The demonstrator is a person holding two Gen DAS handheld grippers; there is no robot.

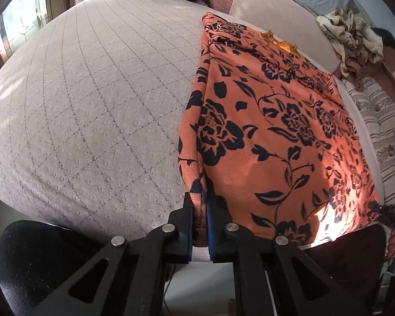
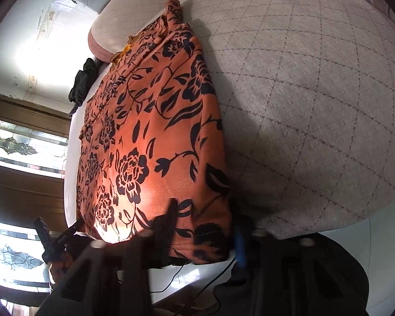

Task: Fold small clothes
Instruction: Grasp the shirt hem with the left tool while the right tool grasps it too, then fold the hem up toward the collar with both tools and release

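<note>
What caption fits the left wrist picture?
Left gripper pinching the orange flowered cloth on the quilted bed.

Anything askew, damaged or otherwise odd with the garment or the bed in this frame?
Nothing is damaged. The orange black-flowered fleece garment lies folded lengthwise on the grey quilted bed cover, its far end bunched up rather than flat. The left gripper pinches its near corner; the right gripper straddles the near hem.

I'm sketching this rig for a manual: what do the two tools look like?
Left tool: black angular linkage arms with triangular cut-outs, round silver pivot pins, blue pads inside the fingers. Right tool: the same black build, blurred, one blue pad showing. Thin black cables hang below it.
</note>
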